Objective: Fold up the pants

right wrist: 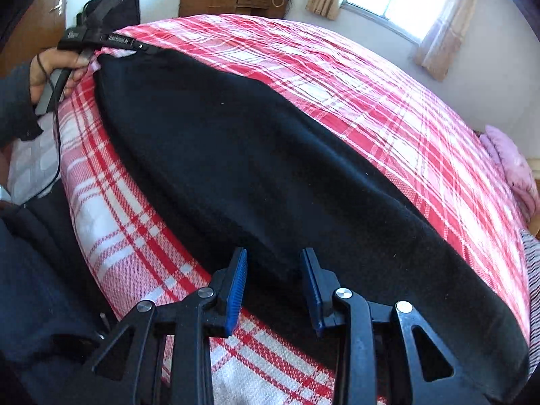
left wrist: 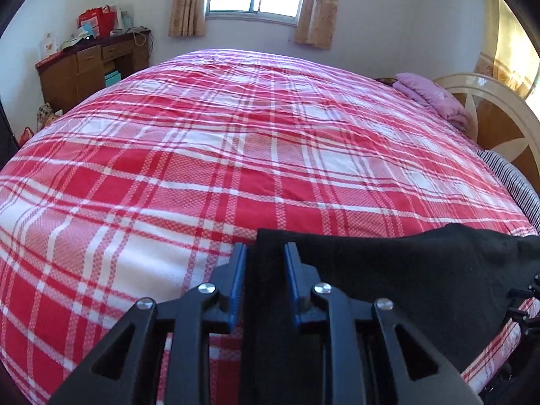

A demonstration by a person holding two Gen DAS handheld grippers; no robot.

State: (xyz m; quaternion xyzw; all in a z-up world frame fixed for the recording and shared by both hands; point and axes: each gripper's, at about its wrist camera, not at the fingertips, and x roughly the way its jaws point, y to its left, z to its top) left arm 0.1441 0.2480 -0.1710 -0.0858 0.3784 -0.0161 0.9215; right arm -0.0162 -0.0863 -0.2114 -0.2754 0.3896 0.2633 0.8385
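Pants hem between narrowly parted left hand-held gripper pads.

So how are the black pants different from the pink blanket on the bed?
The black pants are spread out long and flat near the bed's front edge; the pink blanket is bunched in a small heap by the headboard. The pants are plain black, the blanket light pink. Grippers are at the pants; nothing touches the blanket. Both lie on the red plaid bedspread.
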